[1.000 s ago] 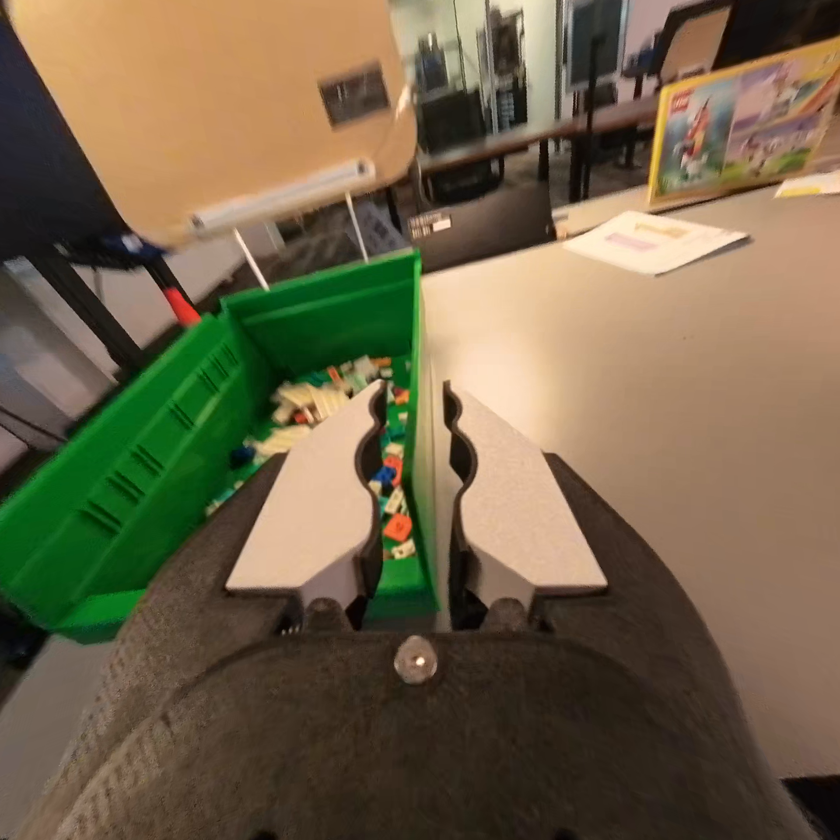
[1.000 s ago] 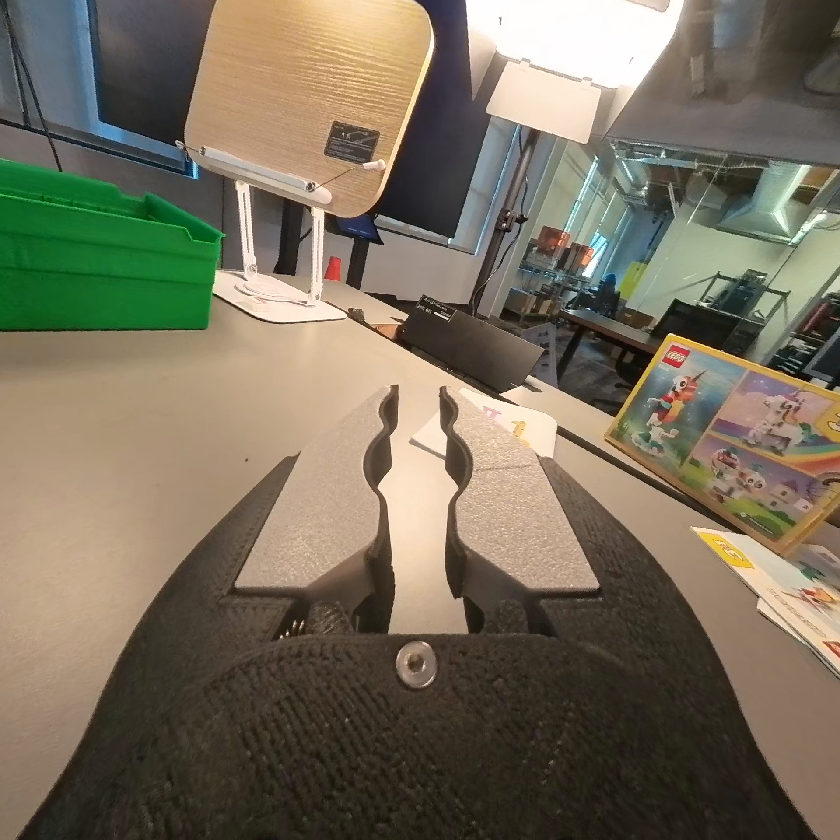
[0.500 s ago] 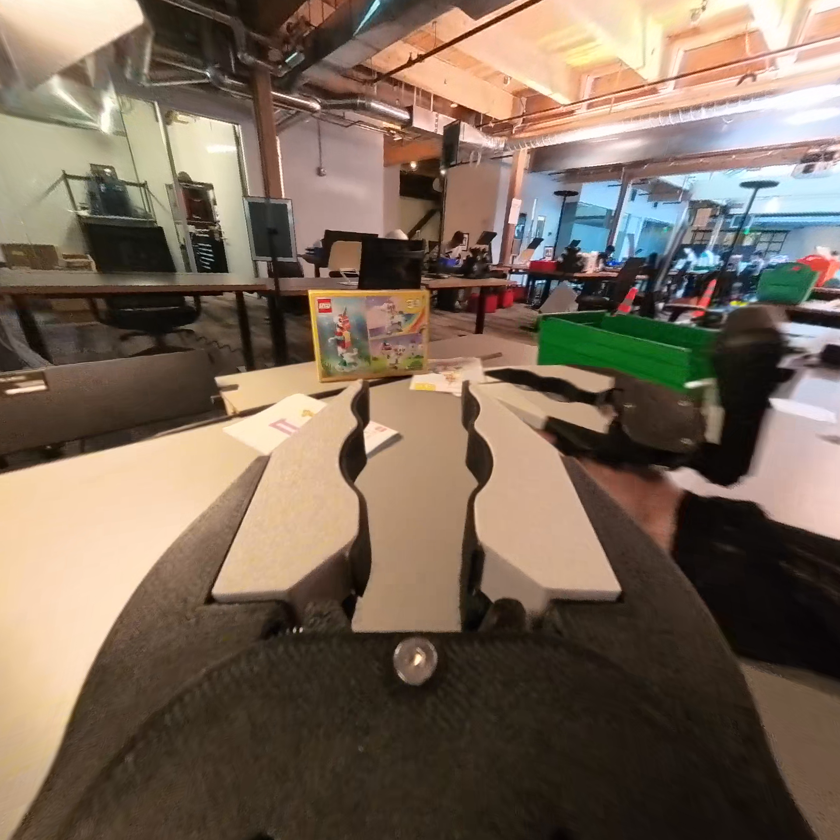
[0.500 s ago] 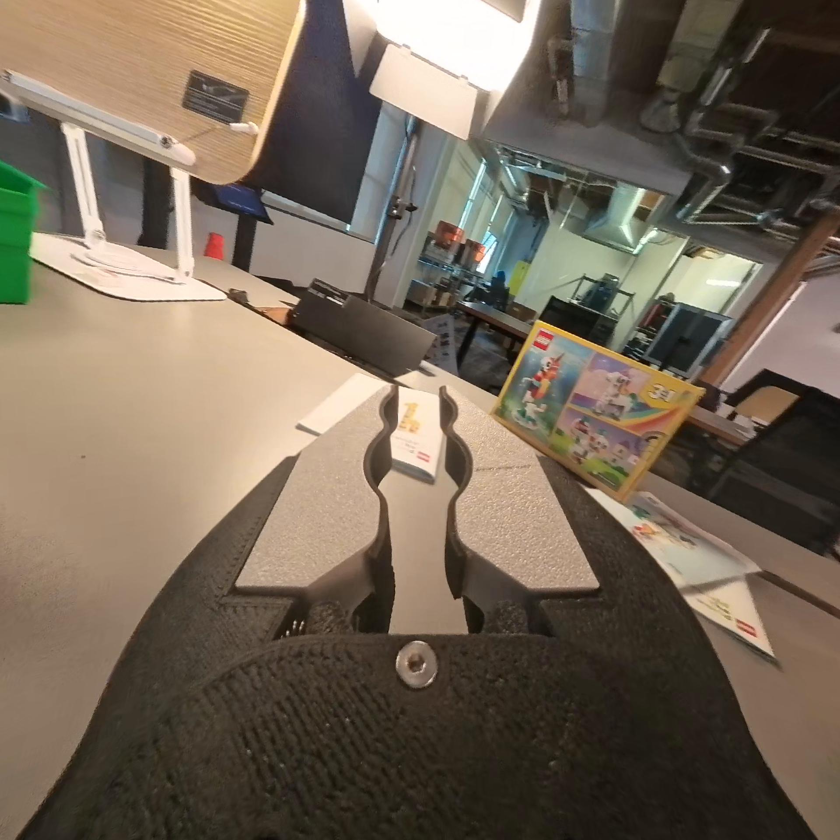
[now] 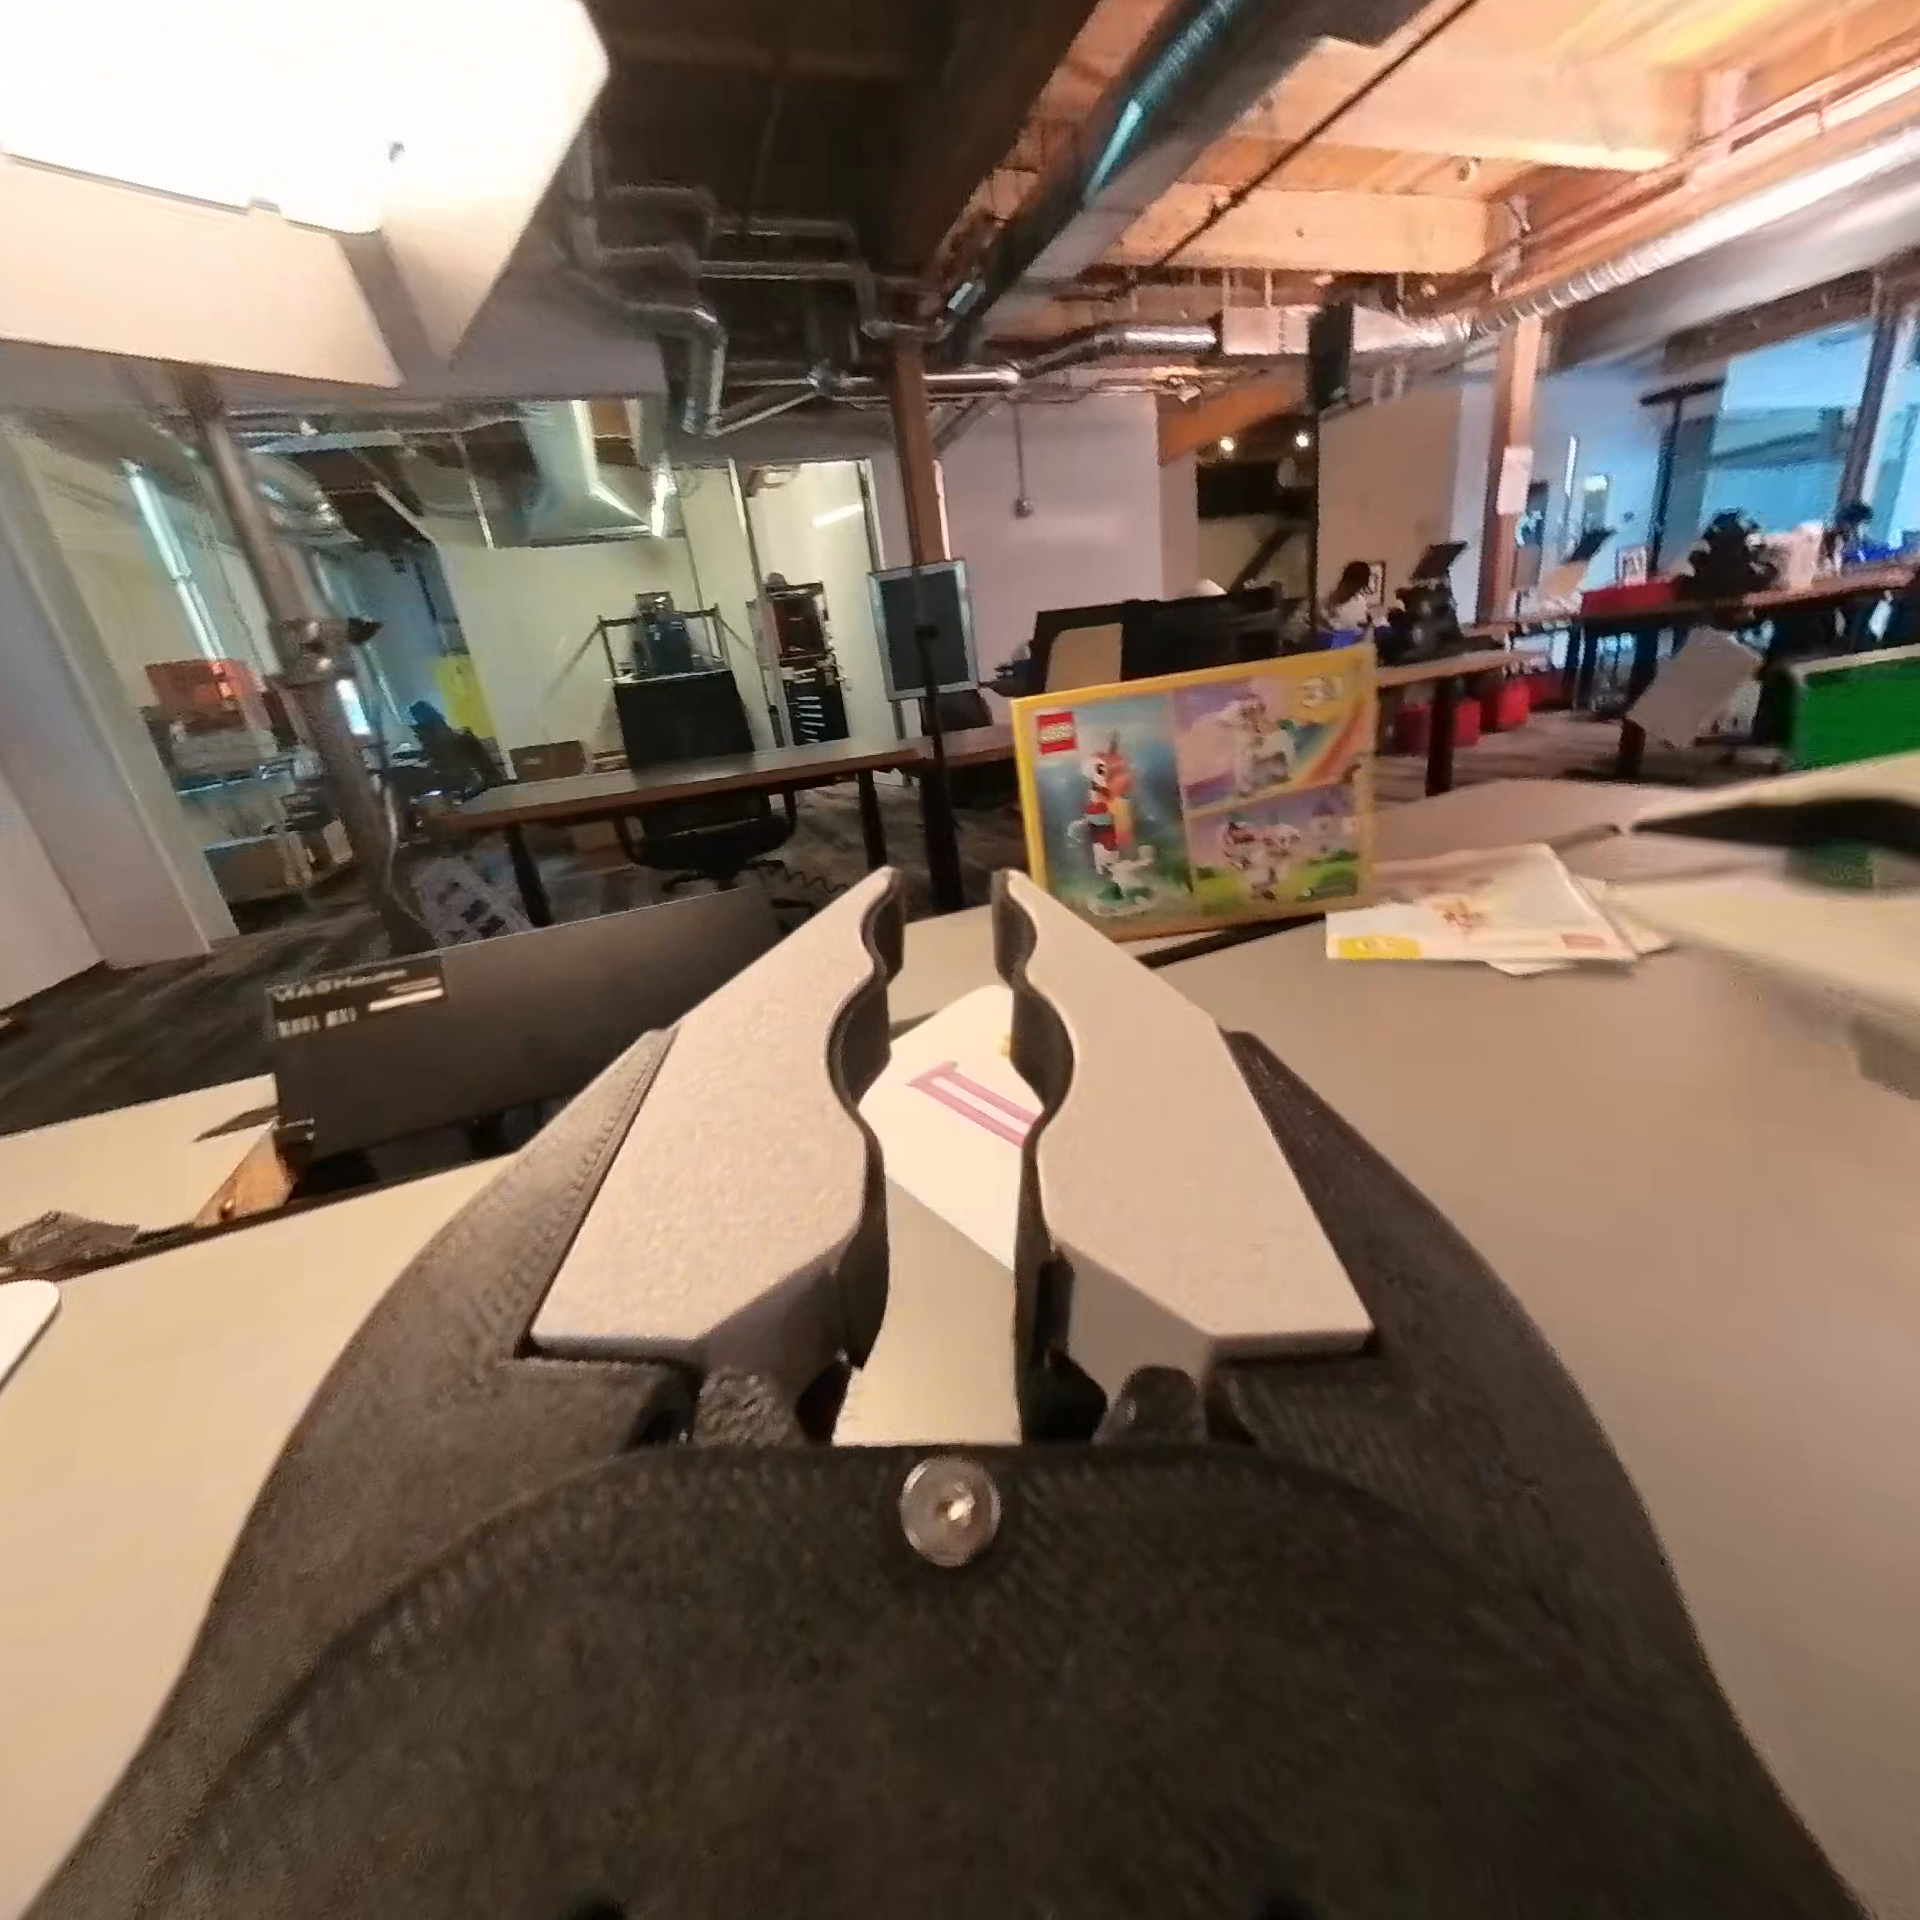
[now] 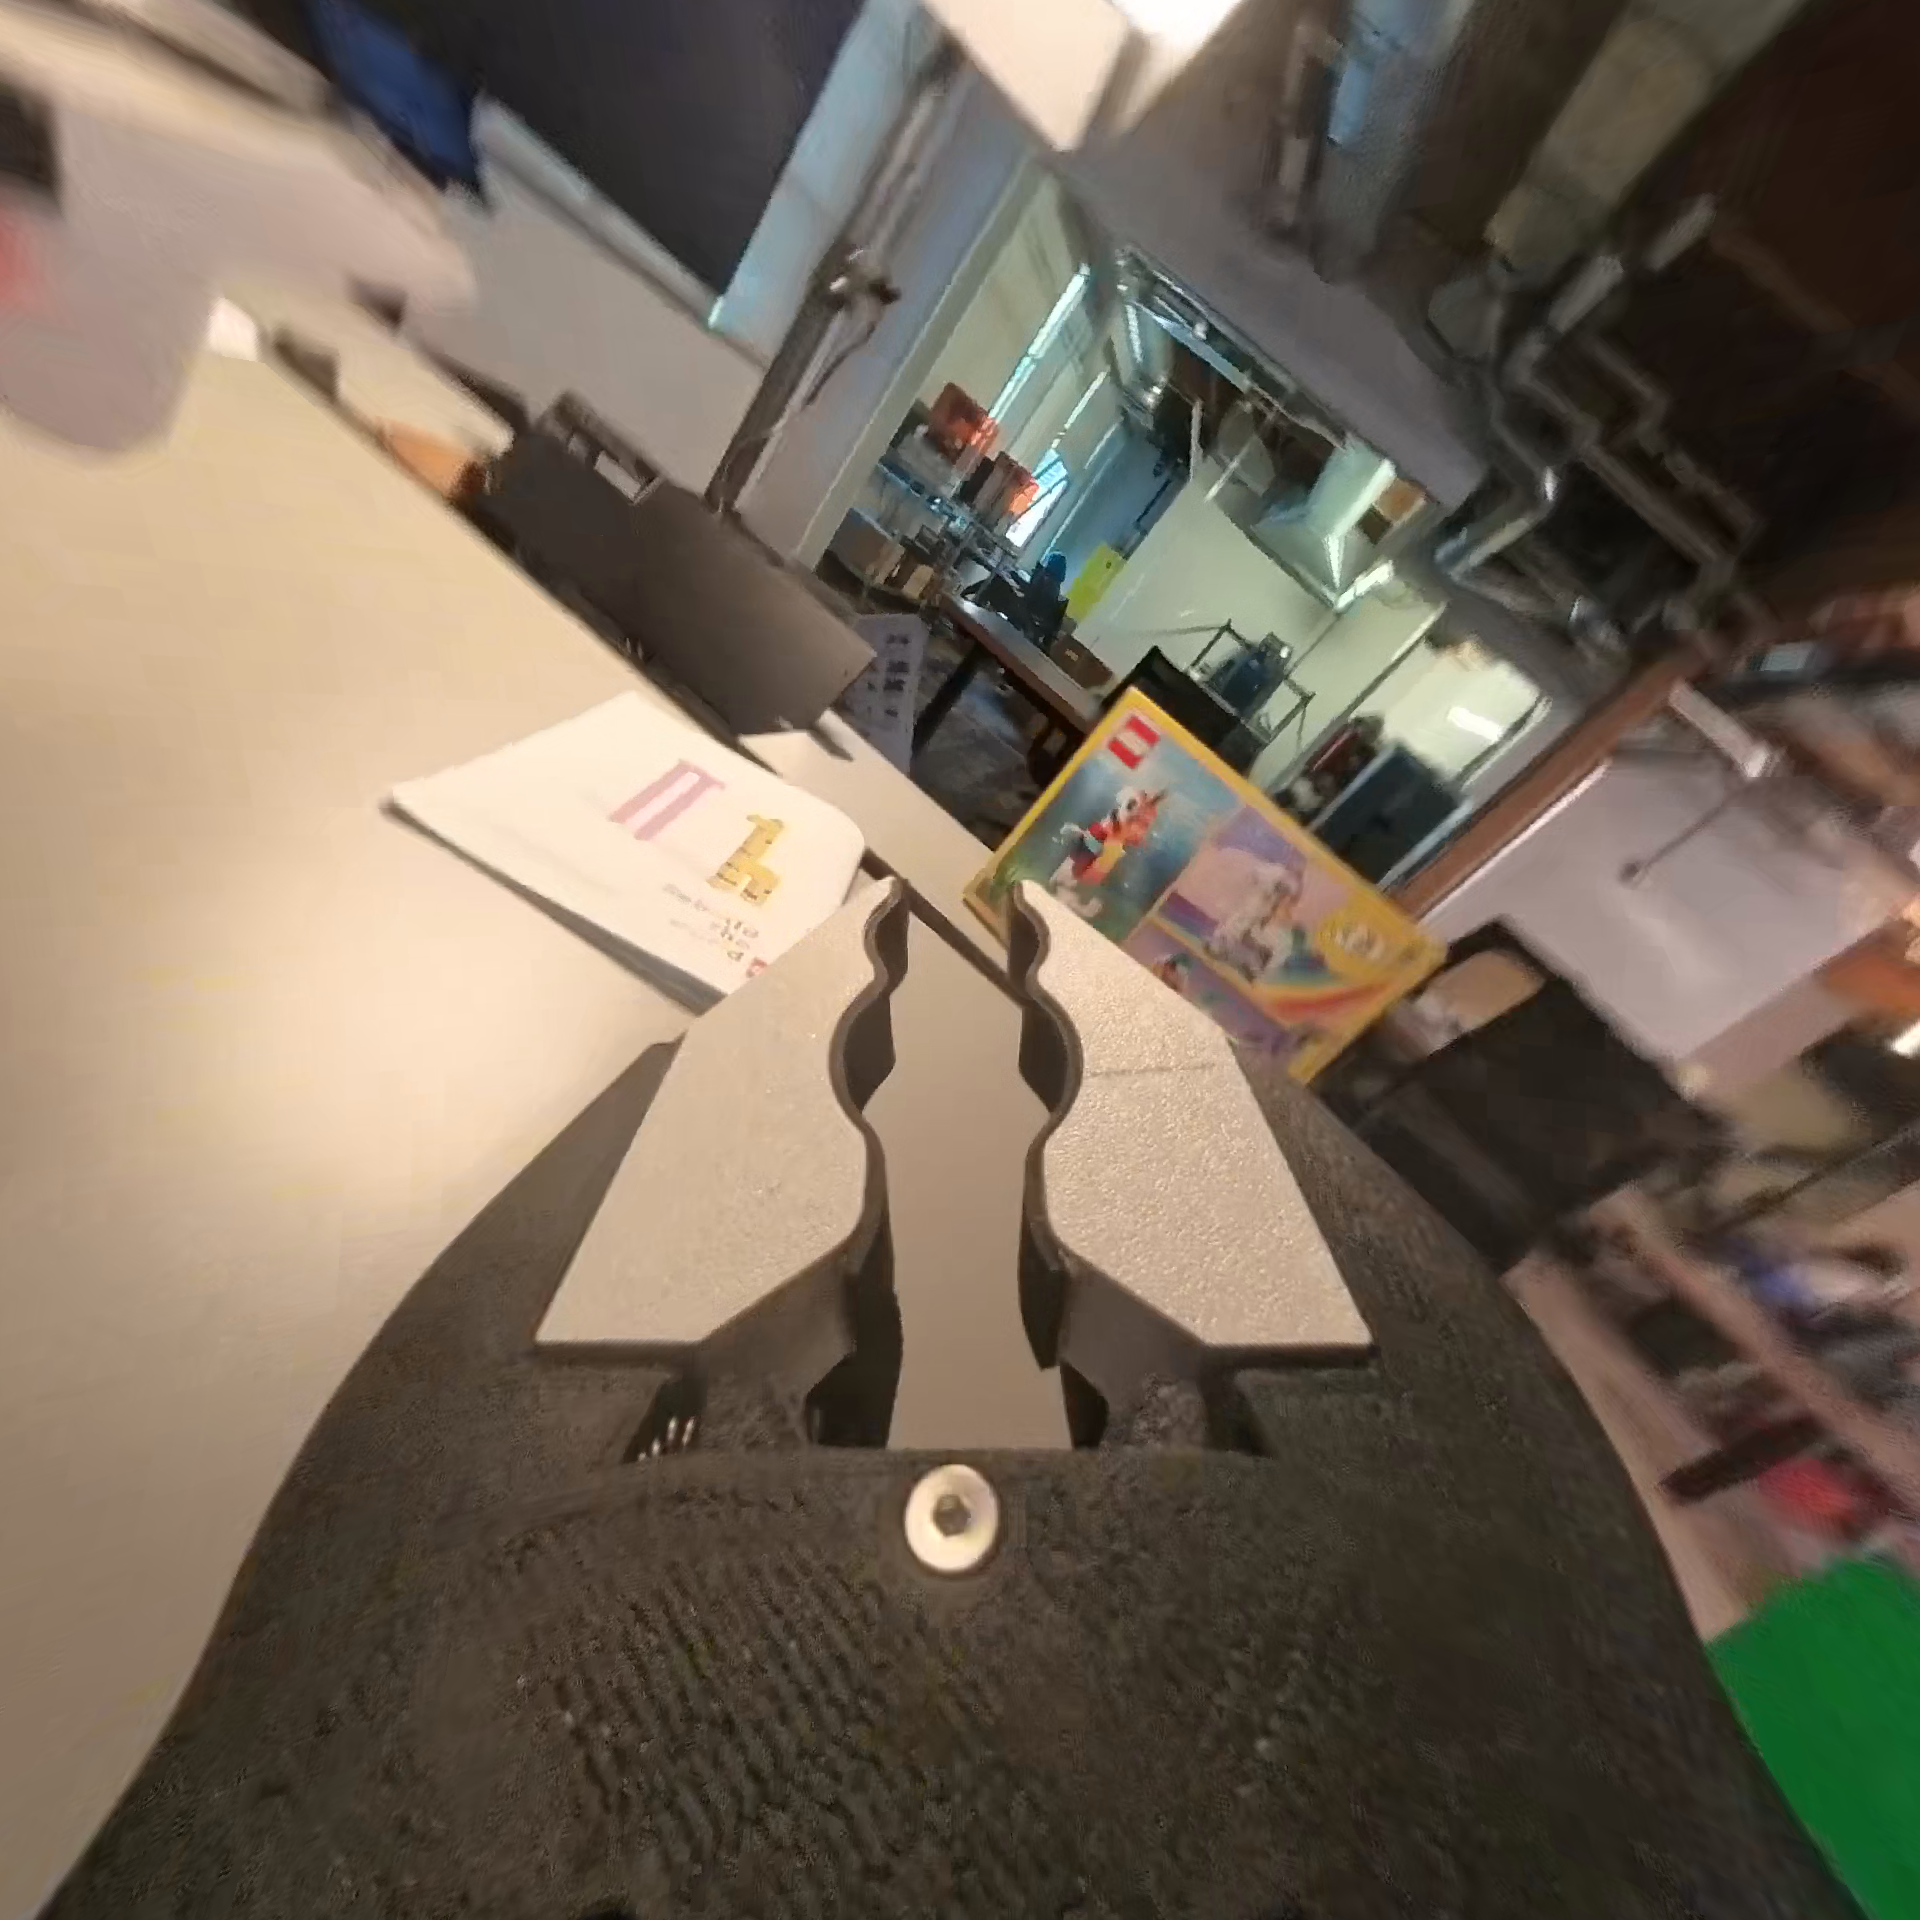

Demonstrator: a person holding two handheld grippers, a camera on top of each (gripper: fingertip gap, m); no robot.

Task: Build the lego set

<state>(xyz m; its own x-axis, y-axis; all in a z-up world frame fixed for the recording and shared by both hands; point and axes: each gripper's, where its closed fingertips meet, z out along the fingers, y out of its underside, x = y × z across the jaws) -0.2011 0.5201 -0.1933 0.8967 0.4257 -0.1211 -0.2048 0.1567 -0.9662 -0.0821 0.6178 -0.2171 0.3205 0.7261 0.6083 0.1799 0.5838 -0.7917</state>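
You've swung both hand-held grippers, left (image 5: 943,894) and right (image 6: 956,899), off the bin toward the booklet (image 6: 644,831) at 12 o'clock. Jaws apart, empty. No bricks picked yet.

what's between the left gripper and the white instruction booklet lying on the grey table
Nothing visible. The left gripper is open and empty, and the white instruction booklet lies flat on the grey table just below and ahead of its fingertips, showing through the gap, with only bare tabletop around it.

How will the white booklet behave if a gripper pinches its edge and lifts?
The white booklet looks thin and lies flat on the table, so it would probably droop. Its edge leaves little to pinch; likely light, and may slide instead.
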